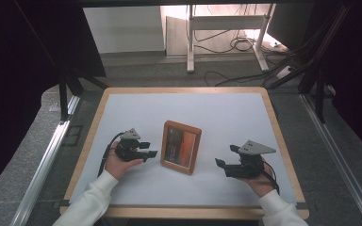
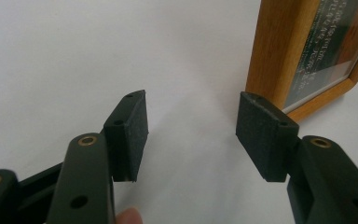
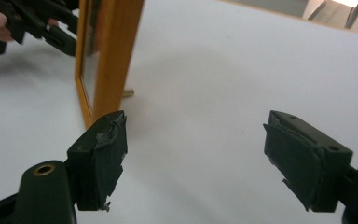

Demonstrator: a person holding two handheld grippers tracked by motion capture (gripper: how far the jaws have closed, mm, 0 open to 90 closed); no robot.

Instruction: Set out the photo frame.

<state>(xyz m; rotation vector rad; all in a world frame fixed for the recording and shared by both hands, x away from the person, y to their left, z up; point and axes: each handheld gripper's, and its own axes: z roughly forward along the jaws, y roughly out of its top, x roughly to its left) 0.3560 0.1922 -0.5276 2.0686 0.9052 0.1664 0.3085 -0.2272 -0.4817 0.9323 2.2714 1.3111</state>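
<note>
Frames: one wooden picture frame (image 1: 181,147) | grippers: two — left gripper (image 1: 147,149) released | right gripper (image 1: 225,162) released

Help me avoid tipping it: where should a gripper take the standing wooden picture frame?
Probably the wooden picture frame by its upright left side rail, from the left gripper, whose open jaws sit beside it. The frame stands leaning on a rear prop, so pinch front-to-back across the rail.
</note>
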